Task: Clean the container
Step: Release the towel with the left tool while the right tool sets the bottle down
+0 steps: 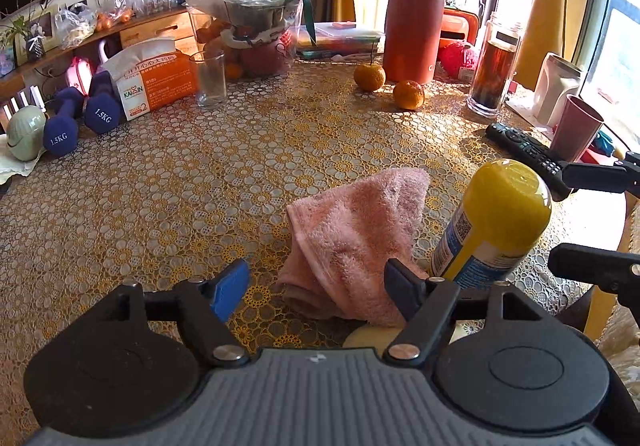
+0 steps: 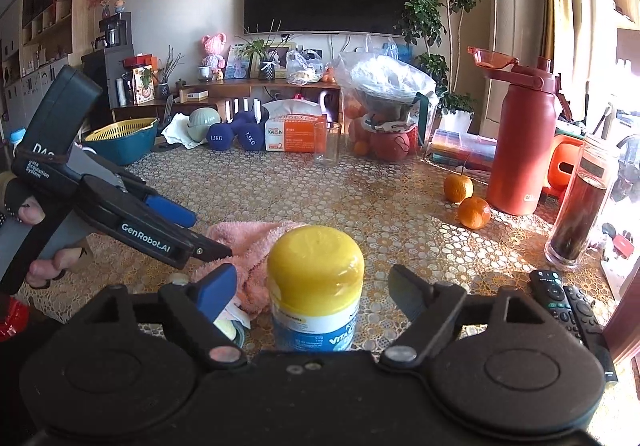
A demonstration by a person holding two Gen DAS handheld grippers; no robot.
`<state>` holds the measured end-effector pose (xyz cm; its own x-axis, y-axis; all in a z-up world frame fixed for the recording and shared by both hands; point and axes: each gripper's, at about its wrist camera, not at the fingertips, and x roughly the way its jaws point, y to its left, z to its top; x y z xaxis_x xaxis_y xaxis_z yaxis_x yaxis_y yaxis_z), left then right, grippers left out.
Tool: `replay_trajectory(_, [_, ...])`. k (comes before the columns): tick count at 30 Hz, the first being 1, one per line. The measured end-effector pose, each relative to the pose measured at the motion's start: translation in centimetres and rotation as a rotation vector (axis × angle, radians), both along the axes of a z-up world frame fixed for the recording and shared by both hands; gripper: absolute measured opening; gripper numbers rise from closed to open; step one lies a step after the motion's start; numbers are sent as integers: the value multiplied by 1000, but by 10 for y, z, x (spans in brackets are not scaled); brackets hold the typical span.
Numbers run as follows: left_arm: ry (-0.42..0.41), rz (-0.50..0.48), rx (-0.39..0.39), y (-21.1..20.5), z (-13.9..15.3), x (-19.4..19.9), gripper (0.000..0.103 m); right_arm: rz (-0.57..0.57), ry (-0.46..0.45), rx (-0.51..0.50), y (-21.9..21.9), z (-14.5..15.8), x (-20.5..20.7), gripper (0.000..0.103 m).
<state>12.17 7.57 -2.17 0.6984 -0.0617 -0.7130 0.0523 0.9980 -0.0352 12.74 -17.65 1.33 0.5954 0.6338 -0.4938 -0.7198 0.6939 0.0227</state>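
A bottle with a yellow cap and a blue-and-white label [image 2: 316, 270] stands upright on the patterned table; it also shows at the right in the left wrist view [image 1: 494, 222]. My right gripper [image 2: 312, 288] is open, a finger on each side of the bottle with a gap at both; its black fingers [image 1: 592, 176] enter from the right edge. A crumpled pink towel [image 1: 352, 234] lies just left of the bottle [image 2: 256, 246]. My left gripper [image 1: 318, 286] is open at the towel's near corner, its right finger over the cloth. A hand holds it [image 2: 200, 232].
A pale round object [image 1: 376, 338] peeks from under the towel. Two oranges [image 1: 408, 94], a red flask [image 1: 414, 18], a jar of dark liquid [image 1: 494, 62], remotes [image 2: 568, 306] and a pink cup [image 1: 576, 128] crowd the right. An empty glass [image 1: 210, 78], tissue box [image 1: 156, 74] and dumbbells [image 1: 80, 114] stand far left.
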Motion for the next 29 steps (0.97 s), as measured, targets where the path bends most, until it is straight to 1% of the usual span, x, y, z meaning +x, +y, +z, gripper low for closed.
replay_trajectory(2, [-16,7,-11,-2,4,-8,76,-17,5,22,-3,2,-2,90])
replay_trajectory(3, [-24,8,-19,-3,7,-13,78,-23,7,32,-5,3,-3,92])
replay_trajectory(6, [-55,7,-33,-6,12,-27,82,-30,15,63,-11,5,-8,93])
replay_trajectory(8, [-64,7,-44,-9,15,-36,86,-34,17,80,-14,6,-12,93])
replay_trajectory(12, [-92,15,-46,-16,19,-50,102,-37,10,101,-17,8,-19,94])
replay_trajectory(17, [-136,15,-38,-26,25,-71,103,-31,2,129,-20,11,-29,97])
replay_trajectory(20, [-162,7,-49,-29,28,-81,103,-31,0,138,-23,11,-34,98])
replay_trajectory(23, [-181,-3,-33,-34,29,-86,103,-31,-3,140,-24,12,-37,98])
replay_trajectory(29, [-193,-3,-20,-37,30,-92,103,-37,-7,137,-26,13,-41,98])
